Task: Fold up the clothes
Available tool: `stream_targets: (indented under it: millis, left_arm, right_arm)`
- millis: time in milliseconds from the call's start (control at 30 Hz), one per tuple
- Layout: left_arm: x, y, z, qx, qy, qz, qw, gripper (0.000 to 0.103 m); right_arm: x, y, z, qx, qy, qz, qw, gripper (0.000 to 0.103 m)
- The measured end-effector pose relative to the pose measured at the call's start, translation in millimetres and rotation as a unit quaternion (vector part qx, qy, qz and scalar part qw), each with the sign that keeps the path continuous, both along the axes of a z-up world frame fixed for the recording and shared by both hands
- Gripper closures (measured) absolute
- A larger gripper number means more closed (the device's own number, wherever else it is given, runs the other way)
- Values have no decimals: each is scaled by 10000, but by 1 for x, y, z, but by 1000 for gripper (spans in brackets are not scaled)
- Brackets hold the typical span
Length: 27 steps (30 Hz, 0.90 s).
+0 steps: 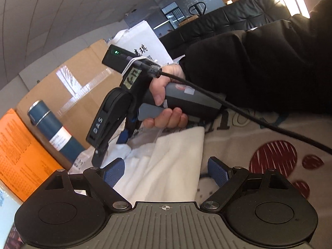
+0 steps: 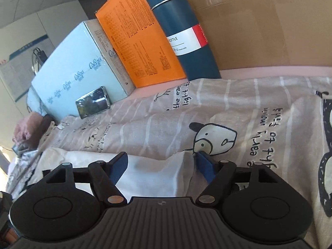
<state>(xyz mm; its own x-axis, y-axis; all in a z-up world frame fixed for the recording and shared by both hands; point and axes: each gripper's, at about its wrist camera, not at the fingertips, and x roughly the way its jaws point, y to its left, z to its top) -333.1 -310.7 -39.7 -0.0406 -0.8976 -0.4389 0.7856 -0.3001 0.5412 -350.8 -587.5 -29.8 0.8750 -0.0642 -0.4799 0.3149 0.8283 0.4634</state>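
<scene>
We see the white garment (image 2: 151, 172) lying long from 9 to 3 o'clock; right gripper (image 2: 161, 166) jaws straddle it, apart; left gripper (image 1: 166, 172) jaws wide apart.

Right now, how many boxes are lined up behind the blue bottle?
3: a brown cardboard box behind the blue bottle, an orange box beside it, then a pale blue box. More may be hidden.

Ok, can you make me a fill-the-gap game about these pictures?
The plain cloth lying on the printed sheet is ____.
The box standing between the blue bottle and the pale blue box is ____.
The sleeve above the hand is ____.
Missing words: white, orange, black.
</scene>
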Motion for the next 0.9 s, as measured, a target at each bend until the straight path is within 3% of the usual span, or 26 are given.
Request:
stream_targets:
  millis: [33,133,167,300,333,433,667,767,900]
  left_arm:
    - [-5,-6,-1,-97,-22,41,9999,13]
    - [-14,-21,-5,-172,-125,207,9996,14]
    - [-14,-24,-4,-165,-117,242,9995,19]
    - [-6,-33,-2,290,283,139,9991,84]
    - [-2,-31,0,259,371,147,9989,89]
    - [9,-24,7,137,643,182,9977,94]
    - [46,16,34,-405,1293,449,9898,95]
    - [66,36,48,-731,1481,631,9842,96]
    - [90,69,63,-1186,1690,852,9747,96]
  right_arm:
    - [0,1,0,-46,29,17,10000,52]
    - [3,10,3,-342,169,89,9992,55]
    - [3,14,5,-436,199,126,9988,60]
    - [4,20,6,-604,174,222,9978,74]
    - [4,20,6,-620,169,212,9977,79]
    - [0,23,10,-734,26,242,9970,85]
    - [-9,48,26,-1336,-341,137,9904,89]
    - [-8,68,42,-1611,-564,-117,9853,89]
    - [5,96,72,-1464,-770,-649,9841,89]
